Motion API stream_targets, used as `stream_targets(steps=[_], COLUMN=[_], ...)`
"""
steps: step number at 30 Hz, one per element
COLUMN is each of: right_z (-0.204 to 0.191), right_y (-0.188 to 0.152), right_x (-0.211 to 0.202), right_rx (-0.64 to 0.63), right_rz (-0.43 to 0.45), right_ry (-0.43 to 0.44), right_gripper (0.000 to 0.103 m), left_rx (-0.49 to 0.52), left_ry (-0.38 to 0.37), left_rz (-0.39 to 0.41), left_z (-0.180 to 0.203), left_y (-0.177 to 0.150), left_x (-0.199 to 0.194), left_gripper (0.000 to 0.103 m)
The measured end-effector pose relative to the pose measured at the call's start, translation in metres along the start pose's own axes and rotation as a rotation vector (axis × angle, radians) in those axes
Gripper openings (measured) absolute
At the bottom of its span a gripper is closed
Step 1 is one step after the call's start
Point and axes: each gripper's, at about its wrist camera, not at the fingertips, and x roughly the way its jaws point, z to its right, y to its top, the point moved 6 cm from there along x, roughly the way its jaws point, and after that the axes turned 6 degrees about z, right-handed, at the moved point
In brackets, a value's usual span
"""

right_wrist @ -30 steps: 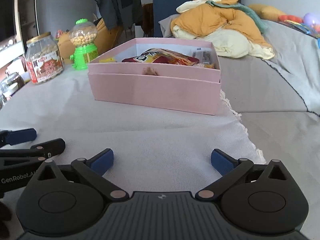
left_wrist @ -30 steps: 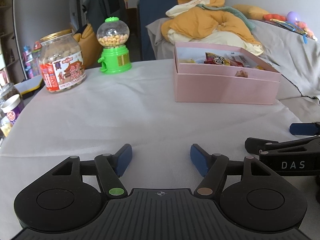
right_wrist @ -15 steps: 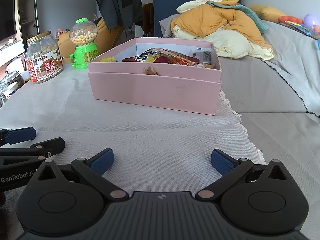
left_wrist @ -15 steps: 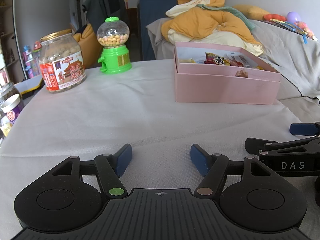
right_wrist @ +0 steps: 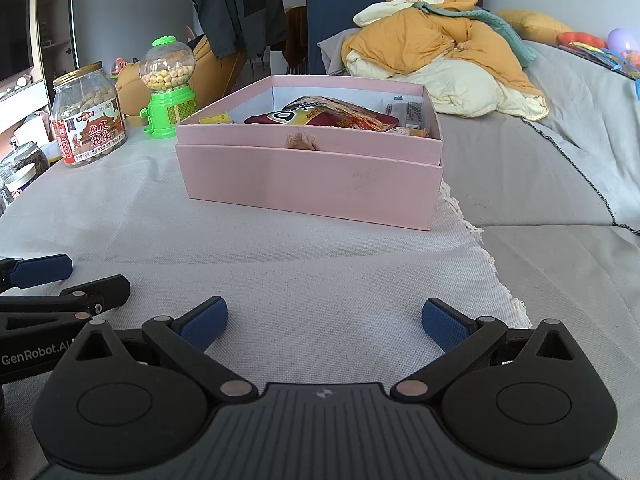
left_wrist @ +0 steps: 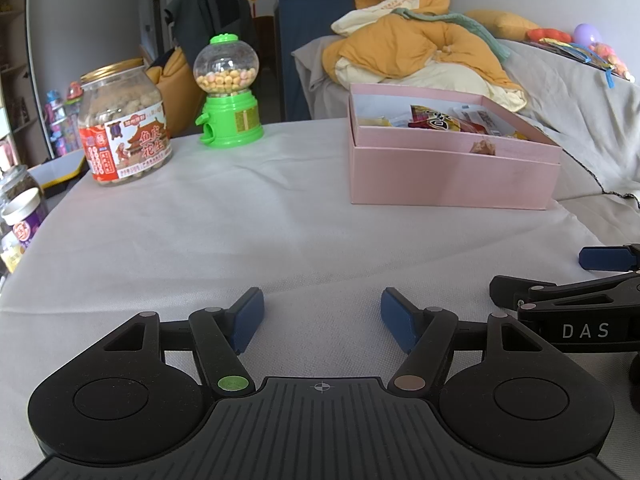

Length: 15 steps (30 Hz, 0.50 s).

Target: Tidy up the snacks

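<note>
- Both grippers sit low over the white cloth (left_wrist: 280,240), empty; left gripper (left_wrist: 322,320) parted moderately, right gripper (right_wrist: 324,322) spread wider
- pink box (right_wrist: 312,184) ahead holds snack packets (right_wrist: 324,116)
- peanut jar (left_wrist: 124,124) and green candy dispenser (left_wrist: 228,92) stand far left

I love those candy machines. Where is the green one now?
The green candy machine stands at the table's far left, between the peanut jar and the pink box.
</note>
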Motion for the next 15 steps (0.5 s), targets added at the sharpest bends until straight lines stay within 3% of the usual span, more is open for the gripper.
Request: stream_targets(steps=[15], right_z=[0.0000], right_y=[0.0001], right_x=[0.0001], right_rx=[0.000], right_rz=[0.000], right_ry=[0.000], right_gripper=[0.103], left_rx=[0.006], left_ry=[0.001], left_rz=[0.001], left_z=[0.0015], left_y=[-0.0003], left_x=[-0.0006], left_gripper=[0.072])
